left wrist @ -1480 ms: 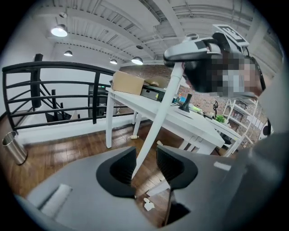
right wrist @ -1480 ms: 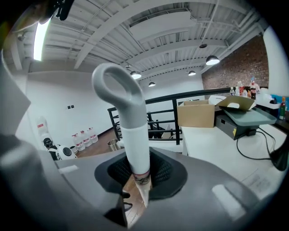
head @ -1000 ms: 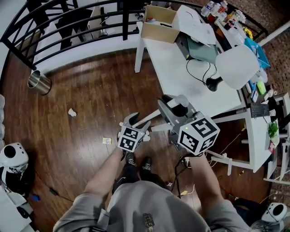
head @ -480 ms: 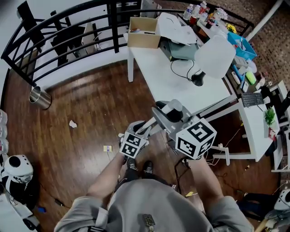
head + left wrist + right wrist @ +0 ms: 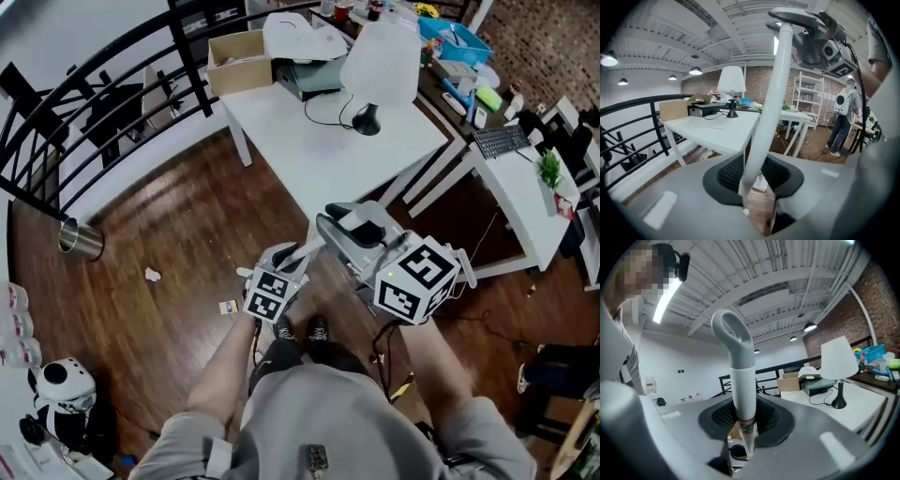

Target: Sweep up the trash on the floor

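Left tool (image 5: 754, 180), jaws just closed, pinches the white handle (image 5: 766, 108), seemingly a broom's, low down. Right tool (image 5: 745, 427) pinches it near the looped top. It looks stiff, light and probably slick. Crumpled paper (image 5: 153, 275) and a scrap (image 5: 226, 307) lie on the floor (image 5: 187, 216) at the person's left.

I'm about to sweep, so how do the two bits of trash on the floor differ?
The white scrap is crumpled; the square scrap looks flat. The white scrap lies nearer the metal bin; the square scrap lies nearer the person's shoes. Both lie on the wooden floor.
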Tool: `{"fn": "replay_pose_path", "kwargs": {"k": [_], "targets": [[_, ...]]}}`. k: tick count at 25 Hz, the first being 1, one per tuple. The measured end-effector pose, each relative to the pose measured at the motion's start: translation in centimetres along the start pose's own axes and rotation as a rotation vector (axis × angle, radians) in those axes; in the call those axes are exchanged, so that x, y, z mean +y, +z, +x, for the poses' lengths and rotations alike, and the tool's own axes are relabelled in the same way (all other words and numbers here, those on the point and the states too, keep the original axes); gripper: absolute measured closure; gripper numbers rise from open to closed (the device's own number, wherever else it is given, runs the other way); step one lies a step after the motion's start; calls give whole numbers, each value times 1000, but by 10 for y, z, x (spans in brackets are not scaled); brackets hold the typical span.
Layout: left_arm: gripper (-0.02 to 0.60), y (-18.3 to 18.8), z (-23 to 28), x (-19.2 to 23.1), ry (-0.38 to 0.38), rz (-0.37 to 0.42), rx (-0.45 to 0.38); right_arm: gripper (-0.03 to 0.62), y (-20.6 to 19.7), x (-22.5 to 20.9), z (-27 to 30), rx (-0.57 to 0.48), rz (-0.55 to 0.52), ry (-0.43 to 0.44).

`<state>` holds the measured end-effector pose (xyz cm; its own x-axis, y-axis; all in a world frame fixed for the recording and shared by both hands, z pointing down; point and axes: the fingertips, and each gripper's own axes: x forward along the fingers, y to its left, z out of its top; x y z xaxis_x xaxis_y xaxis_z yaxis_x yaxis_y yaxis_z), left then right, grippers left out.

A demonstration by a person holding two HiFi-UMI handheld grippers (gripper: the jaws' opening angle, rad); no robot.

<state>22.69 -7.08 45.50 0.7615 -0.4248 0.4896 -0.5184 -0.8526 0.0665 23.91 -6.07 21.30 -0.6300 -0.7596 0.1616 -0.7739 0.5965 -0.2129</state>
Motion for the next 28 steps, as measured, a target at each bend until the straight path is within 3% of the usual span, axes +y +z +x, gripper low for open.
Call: {"fn": "replay_pose_path", "kwargs": {"k": [3,15,23,28], "targets": [[463,3,8,-28,-50,39,7,519,-5,-3,-33,-23,13,-64],[466,-6,-2,-179,-386,208,51,519,-24,36,-166,-70,44,-404],[468,-33,-9,-346,-689,350,93,519,-64,63,-317,-114,110,-701],[469,-57,-15,-463,-821,418,127,517,-97,88,-425,-145,134,-826]]}}
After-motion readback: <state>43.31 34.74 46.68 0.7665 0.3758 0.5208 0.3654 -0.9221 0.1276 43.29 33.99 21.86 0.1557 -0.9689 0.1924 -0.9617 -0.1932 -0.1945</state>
